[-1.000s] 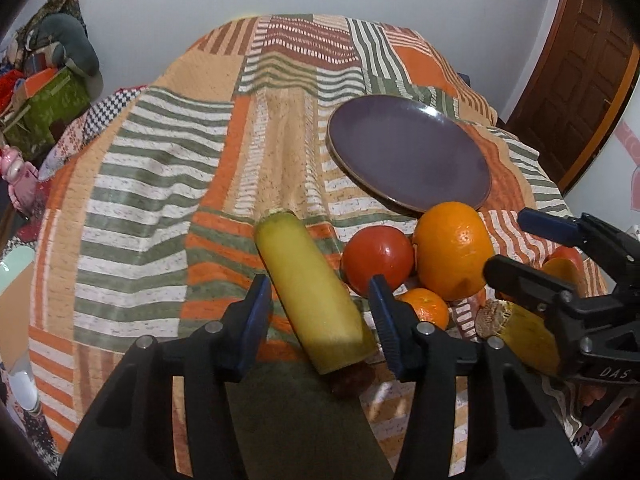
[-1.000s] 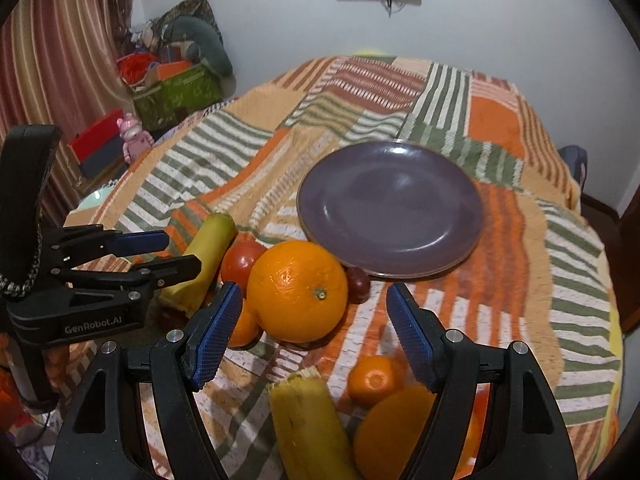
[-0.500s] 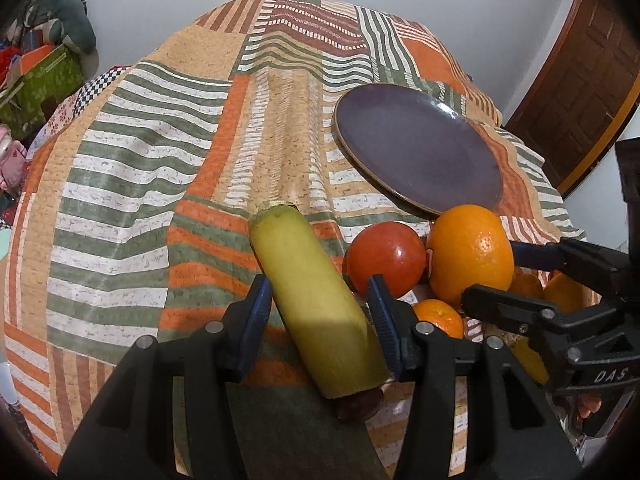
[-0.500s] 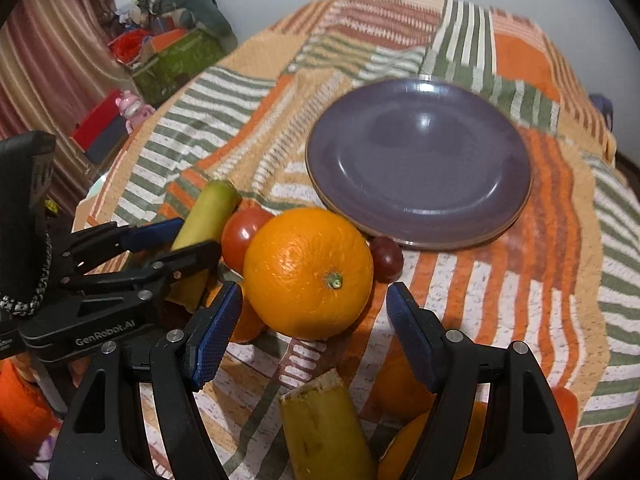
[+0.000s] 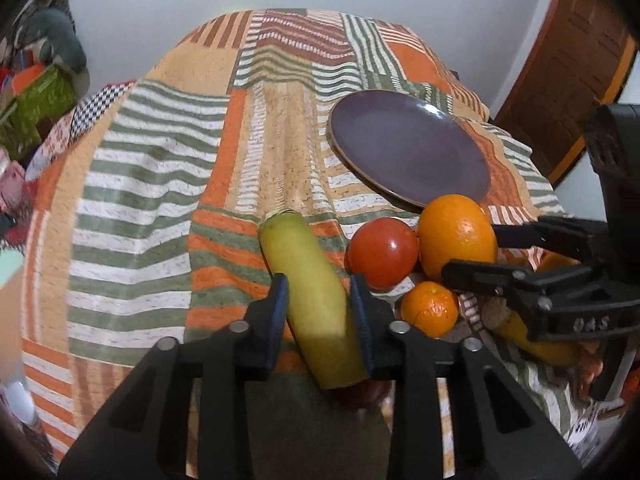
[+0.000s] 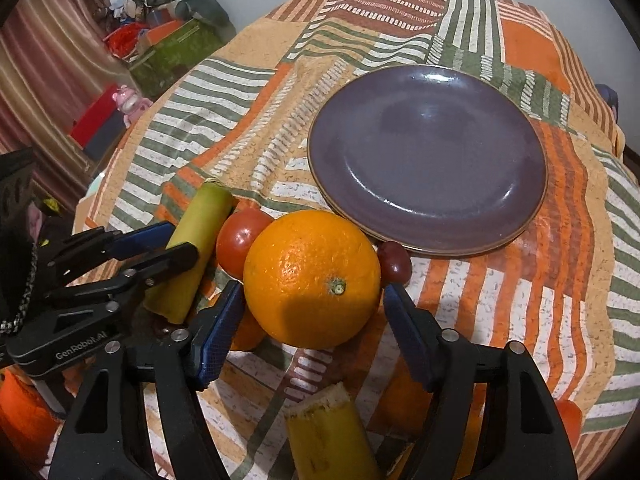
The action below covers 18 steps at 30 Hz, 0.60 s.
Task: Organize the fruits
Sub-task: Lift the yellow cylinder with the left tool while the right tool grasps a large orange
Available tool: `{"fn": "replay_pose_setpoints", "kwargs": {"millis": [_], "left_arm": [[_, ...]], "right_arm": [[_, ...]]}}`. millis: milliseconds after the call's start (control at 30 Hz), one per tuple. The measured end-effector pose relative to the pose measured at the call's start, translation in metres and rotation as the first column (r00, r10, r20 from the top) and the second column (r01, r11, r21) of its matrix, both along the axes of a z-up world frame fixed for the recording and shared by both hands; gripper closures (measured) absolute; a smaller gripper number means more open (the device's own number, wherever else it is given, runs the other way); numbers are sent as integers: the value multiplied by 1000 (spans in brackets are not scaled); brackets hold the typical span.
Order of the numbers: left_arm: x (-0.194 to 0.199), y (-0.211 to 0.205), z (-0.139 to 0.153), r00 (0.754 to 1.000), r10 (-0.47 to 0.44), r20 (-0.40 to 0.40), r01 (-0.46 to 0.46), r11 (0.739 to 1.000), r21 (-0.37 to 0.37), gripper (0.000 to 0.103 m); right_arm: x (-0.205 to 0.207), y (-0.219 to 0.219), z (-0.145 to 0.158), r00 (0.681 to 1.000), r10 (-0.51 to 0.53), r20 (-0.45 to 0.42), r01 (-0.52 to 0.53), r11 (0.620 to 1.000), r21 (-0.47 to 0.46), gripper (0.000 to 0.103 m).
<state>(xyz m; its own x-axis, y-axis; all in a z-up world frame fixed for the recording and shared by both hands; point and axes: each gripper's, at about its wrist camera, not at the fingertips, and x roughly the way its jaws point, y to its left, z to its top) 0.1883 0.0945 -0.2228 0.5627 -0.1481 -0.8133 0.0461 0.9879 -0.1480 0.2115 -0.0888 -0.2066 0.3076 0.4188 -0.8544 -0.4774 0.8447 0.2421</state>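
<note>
My left gripper (image 5: 318,300) is shut on a yellow-green banana piece (image 5: 308,280), also seen in the right wrist view (image 6: 192,248). My right gripper (image 6: 314,312) is open, its jaws on either side of a large orange (image 6: 312,276), not touching it; the orange also shows in the left wrist view (image 5: 456,236). A red tomato (image 5: 382,252) sits between banana and orange. A small orange (image 5: 430,308) lies in front. An empty purple plate (image 6: 428,152) lies behind the fruit on the striped cloth.
A second banana piece (image 6: 328,436) lies under my right gripper. A small dark red fruit (image 6: 394,268) touches the plate's rim. More oranges (image 6: 404,400) lie at the lower right. Boxes and toys (image 6: 168,44) stand beyond the bed's left edge.
My left gripper has closed its jaws onto the banana piece. My right gripper has moved forward and down, so the large orange now sits between its open jaws.
</note>
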Motion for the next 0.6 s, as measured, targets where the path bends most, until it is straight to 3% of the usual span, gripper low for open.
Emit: {"fn": "replay_pose_setpoints", "kwargs": {"millis": [133,267,367,600], "left_arm": [[-1,-3,0,1000,-10,-14,11,1000,16,72],[9,-8,-7,999,2,-45,-1,1000,16,58],[18,-9,-18,997,17,-78,-17,1000,2,54],[29,-1,-24,995,49,-92,-52,998,-34,54]], "right_arm": [[-5,0,1,1000,-4,22,4,1000,2,39],[-9,-6,5,999,-13,30,13,1000,16,40],[-12,-13,9,999,-26,47,25,999,21,40],[-18,-25,22,993,-38,108,36,999,18,41]]}}
